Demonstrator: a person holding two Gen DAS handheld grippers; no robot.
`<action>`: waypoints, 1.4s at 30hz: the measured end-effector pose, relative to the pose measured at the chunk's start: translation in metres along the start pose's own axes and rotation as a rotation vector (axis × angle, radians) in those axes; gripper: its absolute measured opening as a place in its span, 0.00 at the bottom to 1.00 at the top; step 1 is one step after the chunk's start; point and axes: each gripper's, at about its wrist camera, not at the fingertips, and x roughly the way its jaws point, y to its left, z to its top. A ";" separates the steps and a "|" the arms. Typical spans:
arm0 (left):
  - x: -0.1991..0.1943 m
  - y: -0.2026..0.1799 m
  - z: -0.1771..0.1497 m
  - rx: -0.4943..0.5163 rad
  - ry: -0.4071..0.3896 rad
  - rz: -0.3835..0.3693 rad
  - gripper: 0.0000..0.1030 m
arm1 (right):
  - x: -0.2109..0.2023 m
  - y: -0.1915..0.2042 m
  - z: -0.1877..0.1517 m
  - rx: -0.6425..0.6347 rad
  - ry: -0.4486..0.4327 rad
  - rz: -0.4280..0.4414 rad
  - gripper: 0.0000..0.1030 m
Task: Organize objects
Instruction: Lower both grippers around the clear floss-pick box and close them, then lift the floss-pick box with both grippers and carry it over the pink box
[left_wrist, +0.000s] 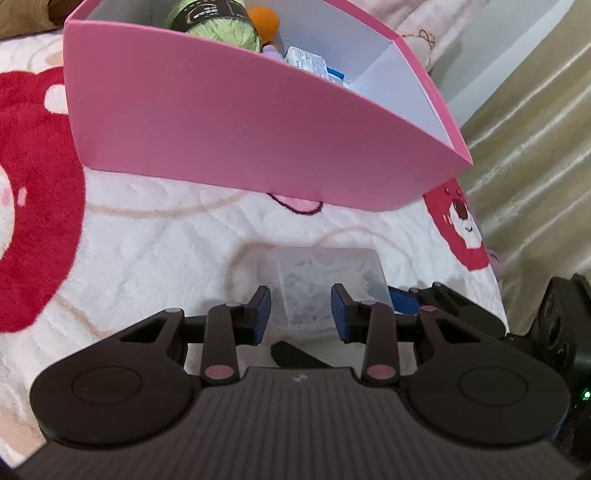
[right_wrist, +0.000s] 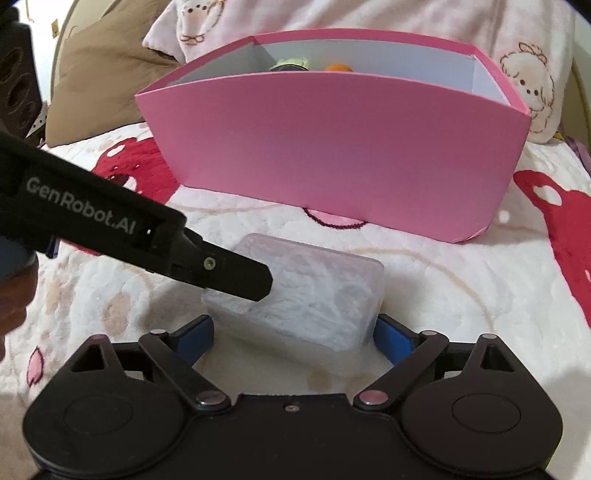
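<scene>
A translucent plastic box (left_wrist: 325, 277) (right_wrist: 314, 295) with white contents lies on the plush blanket, just in front of a large pink box (left_wrist: 240, 122) (right_wrist: 332, 147). My left gripper (left_wrist: 301, 310) is shut on its near left end, a blue pad on either side. In the right wrist view one of its fingers (right_wrist: 255, 284) reaches in from the left over the box's corner. My right gripper (right_wrist: 295, 339) stands wide open, its pads flanking the plastic box without pressing it. One of its blue pads (left_wrist: 402, 301) shows beside the box in the left wrist view.
Inside the pink box are a green yarn skein (left_wrist: 218, 26), an orange ball (left_wrist: 262, 18) and a blue-and-white packet (left_wrist: 310, 62). A white blanket with red bear prints (right_wrist: 461, 288) covers the bed. A brown pillow (right_wrist: 103, 74) lies behind, and beige fabric (left_wrist: 535, 147) drops off at the right.
</scene>
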 end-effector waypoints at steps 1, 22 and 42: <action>0.001 0.001 0.000 -0.010 -0.001 -0.005 0.34 | 0.000 -0.001 0.000 0.007 -0.004 0.000 0.95; -0.060 -0.032 -0.030 0.067 0.001 -0.049 0.36 | -0.066 0.019 0.003 0.063 0.076 0.017 0.93; -0.151 -0.056 -0.004 0.102 -0.122 -0.034 0.36 | -0.144 0.063 0.055 -0.040 -0.106 0.021 0.84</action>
